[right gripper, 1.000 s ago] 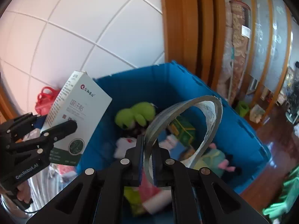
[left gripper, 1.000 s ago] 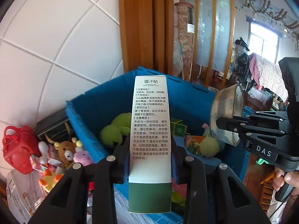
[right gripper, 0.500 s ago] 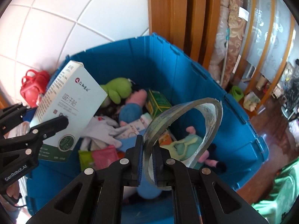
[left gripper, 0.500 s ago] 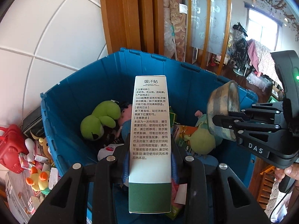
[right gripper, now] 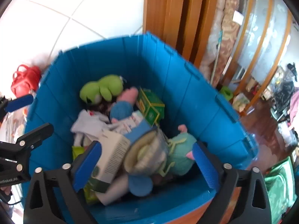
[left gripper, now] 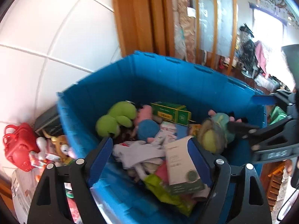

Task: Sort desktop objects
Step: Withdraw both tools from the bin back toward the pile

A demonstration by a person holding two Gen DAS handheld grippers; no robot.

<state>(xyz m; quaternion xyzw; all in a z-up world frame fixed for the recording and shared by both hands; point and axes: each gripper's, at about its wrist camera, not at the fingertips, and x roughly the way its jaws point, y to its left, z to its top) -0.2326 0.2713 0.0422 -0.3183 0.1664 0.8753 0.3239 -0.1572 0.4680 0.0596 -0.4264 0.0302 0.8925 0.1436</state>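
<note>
Lying loose in the blue bin [left gripper: 168,78]: white box [left gripper: 179,160], tape roll [right gripper: 145,156].

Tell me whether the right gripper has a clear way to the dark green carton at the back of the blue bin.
Probably yes. The right gripper hangs open over the blue bin, and the green carton lies uncovered on top beyond it. The tape roll and white box, just released, lie below its jaws, not blocking.

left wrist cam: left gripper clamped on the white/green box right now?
No: the left gripper has just been opening, its jaws stand wide, and the white and green box lies loose on the pile in the blue bin.
</note>
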